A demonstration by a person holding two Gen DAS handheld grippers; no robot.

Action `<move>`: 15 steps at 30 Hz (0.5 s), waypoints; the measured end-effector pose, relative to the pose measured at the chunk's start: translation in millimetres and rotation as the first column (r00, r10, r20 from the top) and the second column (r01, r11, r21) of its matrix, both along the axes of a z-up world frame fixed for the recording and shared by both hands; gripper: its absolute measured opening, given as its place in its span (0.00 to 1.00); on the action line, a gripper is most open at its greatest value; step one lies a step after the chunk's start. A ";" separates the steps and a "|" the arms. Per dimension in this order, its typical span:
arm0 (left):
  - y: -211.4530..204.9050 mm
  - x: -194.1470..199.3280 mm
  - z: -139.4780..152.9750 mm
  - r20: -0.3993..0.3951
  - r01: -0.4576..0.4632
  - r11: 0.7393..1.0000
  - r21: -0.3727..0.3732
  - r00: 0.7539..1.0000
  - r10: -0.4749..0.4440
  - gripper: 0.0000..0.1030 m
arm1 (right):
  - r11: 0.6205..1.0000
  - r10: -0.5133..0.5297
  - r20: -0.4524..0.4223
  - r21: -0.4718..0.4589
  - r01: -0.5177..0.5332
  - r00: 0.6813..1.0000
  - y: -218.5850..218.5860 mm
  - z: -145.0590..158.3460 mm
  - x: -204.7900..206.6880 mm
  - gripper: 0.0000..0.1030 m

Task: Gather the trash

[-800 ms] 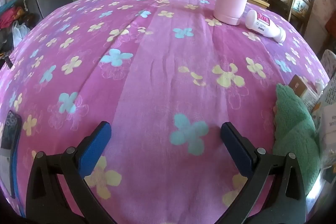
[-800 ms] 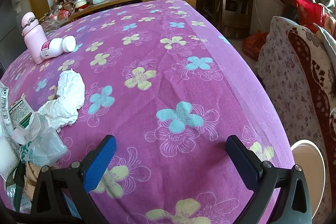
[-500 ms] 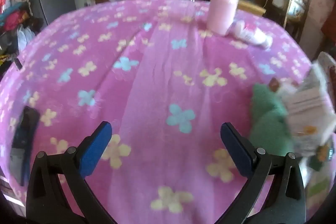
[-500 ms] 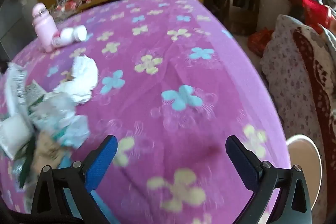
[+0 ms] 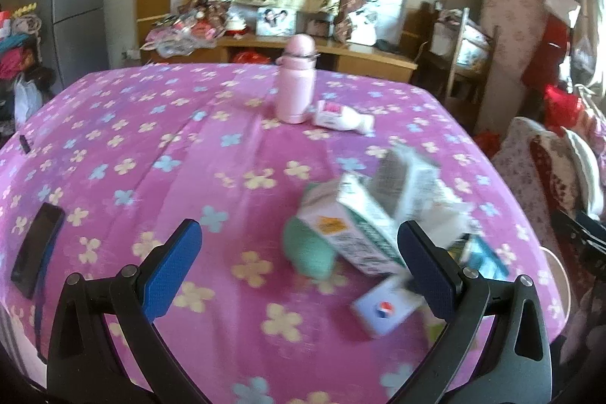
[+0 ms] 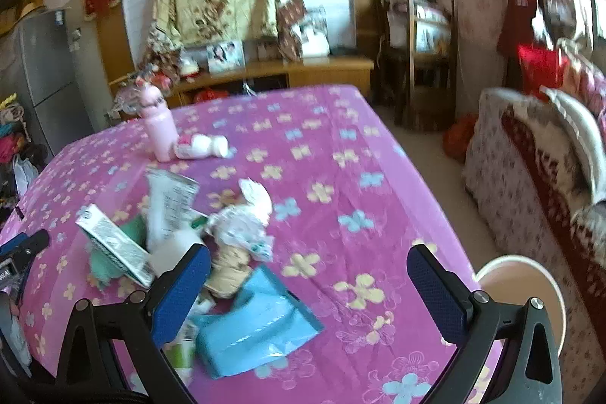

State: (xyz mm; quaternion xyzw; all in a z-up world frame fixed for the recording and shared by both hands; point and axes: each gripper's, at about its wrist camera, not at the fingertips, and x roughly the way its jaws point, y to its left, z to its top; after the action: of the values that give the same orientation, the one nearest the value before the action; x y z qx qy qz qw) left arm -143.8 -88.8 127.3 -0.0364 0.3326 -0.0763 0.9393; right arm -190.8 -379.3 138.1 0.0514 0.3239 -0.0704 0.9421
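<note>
A heap of trash lies on the pink flowered tablecloth (image 5: 151,124). In the left wrist view it holds a green-and-white carton (image 5: 363,226), a green cloth (image 5: 308,248) and a small white box with a round logo (image 5: 382,309). My left gripper (image 5: 299,241) hangs open above the cloth, the heap by its right finger. In the right wrist view the heap shows a flat carton (image 6: 113,245), crumpled tissue (image 6: 257,199), a clear wrapper (image 6: 242,233) and a blue packet (image 6: 253,324). My right gripper (image 6: 308,264) is open, its left finger over the heap and nothing between the pads.
A pink bottle (image 5: 295,89) stands at the far side with a white bottle (image 5: 342,118) lying beside it. A dark phone (image 5: 36,260) lies near the left edge. A white round bin (image 6: 522,283) sits below the table's right edge, by a sofa (image 6: 530,158).
Both grippers have pulled back and up from the table, so more of the room shows. The trash heap has come from the frame edges toward the middle. Both stay open.
</note>
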 end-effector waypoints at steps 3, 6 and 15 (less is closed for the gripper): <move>-12.4 -8.5 7.7 0.029 0.016 1.000 0.008 0.999 -0.017 1.00 | 1.000 0.018 0.028 -0.021 -0.017 0.999 10.7 10.9 -9.6 1.00; -21.7 -17.4 15.4 0.060 0.030 1.000 0.003 0.998 -0.030 1.00 | 0.999 0.030 0.059 -0.017 -0.029 0.998 19.3 17.9 -18.6 1.00; -29.3 -32.5 25.6 0.119 0.054 0.999 0.009 0.991 -0.055 1.00 | 0.997 0.065 0.125 -0.043 -0.060 0.990 38.5 36.5 -34.9 1.00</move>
State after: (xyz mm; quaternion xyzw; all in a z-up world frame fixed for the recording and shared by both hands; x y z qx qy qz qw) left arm -176.4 -118.1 152.9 -0.0200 0.2772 -0.1029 0.9551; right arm -225.7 -340.8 174.7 0.0270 0.2638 -0.0439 0.9632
